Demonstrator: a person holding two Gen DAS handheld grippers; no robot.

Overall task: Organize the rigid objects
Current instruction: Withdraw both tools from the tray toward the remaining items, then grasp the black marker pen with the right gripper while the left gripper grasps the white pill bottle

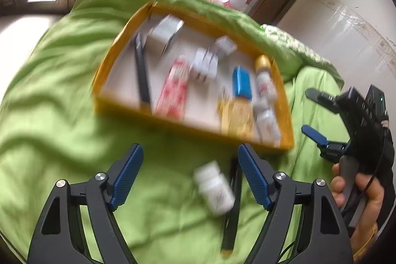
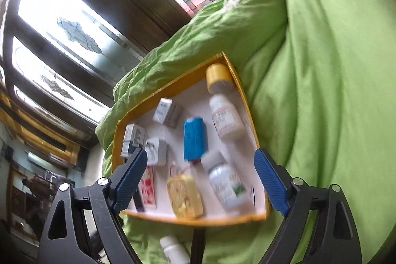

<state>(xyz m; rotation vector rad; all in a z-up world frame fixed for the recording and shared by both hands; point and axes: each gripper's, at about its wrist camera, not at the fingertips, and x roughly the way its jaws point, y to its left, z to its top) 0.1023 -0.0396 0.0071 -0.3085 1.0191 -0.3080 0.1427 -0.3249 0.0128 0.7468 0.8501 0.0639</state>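
Green bedding [image 1: 61,120] covers the bed, and a yellow tray [image 1: 118,46] sits on it, holding small boxes, a blue case [image 2: 194,140], a gold packet [image 2: 184,198] and several bottles. Outside the tray, just in front of its near wall, a white bottle [image 1: 215,188] lies on its side beside a black stick [image 1: 234,202]. Both the left claw [image 1: 190,173] and the right claw [image 2: 200,181] stand wide apart, gripping nothing. Everything looks blurred.

Yellow tray [image 1: 118,104], green bedcover [image 1: 49,135], blue box [image 2: 194,139].
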